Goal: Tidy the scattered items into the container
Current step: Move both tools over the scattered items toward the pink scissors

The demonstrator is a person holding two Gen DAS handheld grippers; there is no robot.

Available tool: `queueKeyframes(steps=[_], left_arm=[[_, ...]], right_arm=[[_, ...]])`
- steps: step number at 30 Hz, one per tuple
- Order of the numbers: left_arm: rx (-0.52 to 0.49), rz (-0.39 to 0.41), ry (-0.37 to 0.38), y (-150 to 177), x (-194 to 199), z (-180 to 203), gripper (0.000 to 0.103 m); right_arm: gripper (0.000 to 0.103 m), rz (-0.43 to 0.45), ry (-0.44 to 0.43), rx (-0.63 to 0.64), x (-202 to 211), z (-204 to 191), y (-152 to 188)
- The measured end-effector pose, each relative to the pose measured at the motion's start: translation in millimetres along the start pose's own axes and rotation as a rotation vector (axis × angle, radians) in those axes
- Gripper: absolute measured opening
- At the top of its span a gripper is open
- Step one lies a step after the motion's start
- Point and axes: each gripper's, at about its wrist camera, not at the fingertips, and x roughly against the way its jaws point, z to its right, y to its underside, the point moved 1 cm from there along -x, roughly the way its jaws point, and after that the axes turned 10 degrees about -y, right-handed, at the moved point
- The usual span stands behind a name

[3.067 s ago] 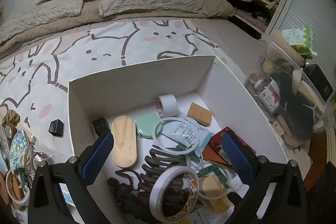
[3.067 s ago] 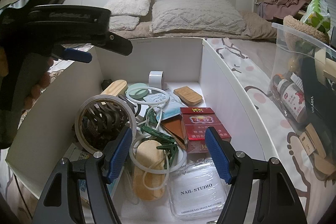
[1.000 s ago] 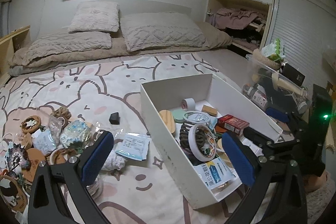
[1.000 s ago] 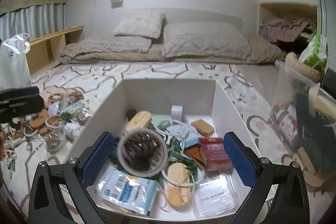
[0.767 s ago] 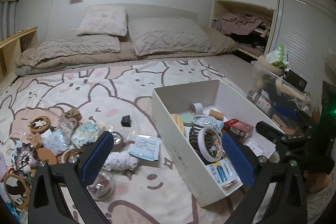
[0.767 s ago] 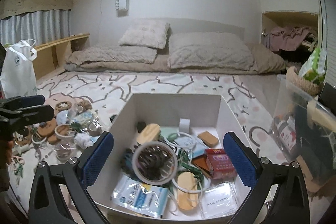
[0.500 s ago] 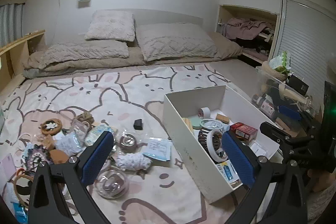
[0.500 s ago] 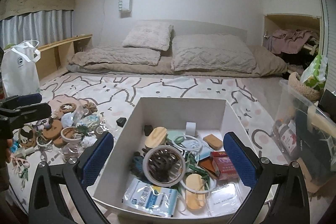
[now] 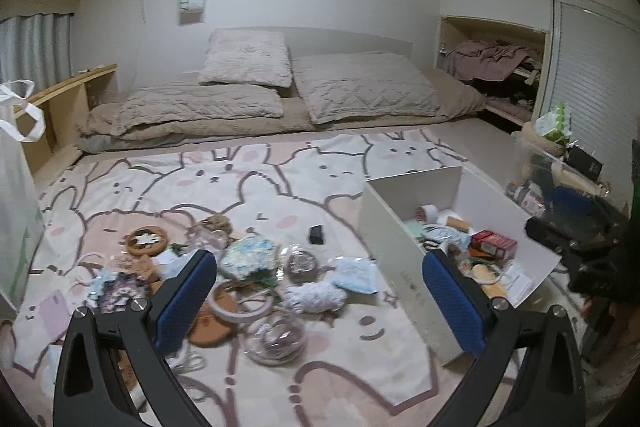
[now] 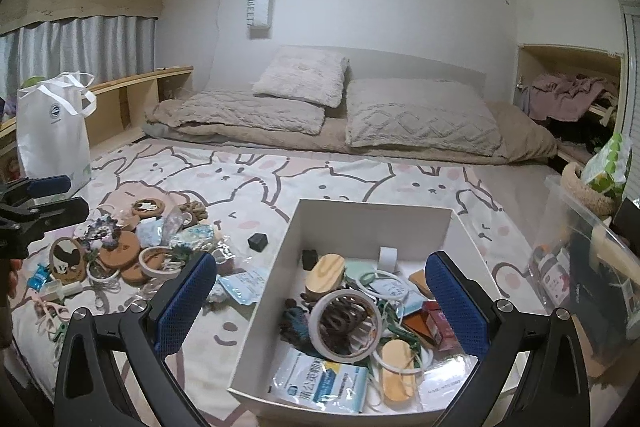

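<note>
The white box (image 10: 368,223) sits on the bunny-print bedspread and holds tape rolls (image 10: 344,321), wooden pieces, a red packet and sachets; it also shows in the left wrist view (image 9: 394,227). A pile of scattered items (image 9: 248,275) lies left of the box: cork coasters, tape rings, pouches, a white bundle (image 9: 314,297) and a small black cube (image 9: 316,233). My left gripper (image 9: 320,295) is open and empty, above the pile. My right gripper (image 10: 320,299) is open and empty, over the box's near left side.
A clear plastic bin (image 10: 592,267) with bottles and clutter stands right of the box. Pillows (image 10: 420,119) and a folded duvet lie at the head of the bed. A white shopping bag (image 10: 52,131) stands at the left by a wooden shelf.
Both grippers have pulled back and up from inside the box. The left one has swung left, so the scattered pile now sits between its fingers. Both stayed open and empty.
</note>
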Motion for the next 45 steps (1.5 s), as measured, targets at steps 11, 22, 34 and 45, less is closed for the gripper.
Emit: queueKeyframes(steps=[11,22,34,45], left_arm=[[0.016,0.012,-0.069,11.1,23.6,-55.5,0.103],[0.043,0.024,-0.145,24.5,40.0,-108.1,0.103],[0.07,0.001,-0.182,42.3,47.5,-151.6,0.103],[0.116,-0.105,-0.195,76.9,34.9,-192.3,0.103]], right_arm=[[0.103,0.016,-0.019,0.001,1.7,-23.7,-5.2],[0.103,0.063,-0.068,-0.005,8.1,-48.2,-12.2],[0.103,0.006,-0.097,0.093,-11.8,-93.8,-7.2],[0.103,-0.059,-0.161,0.162,-32.9,-136.1,13.2]])
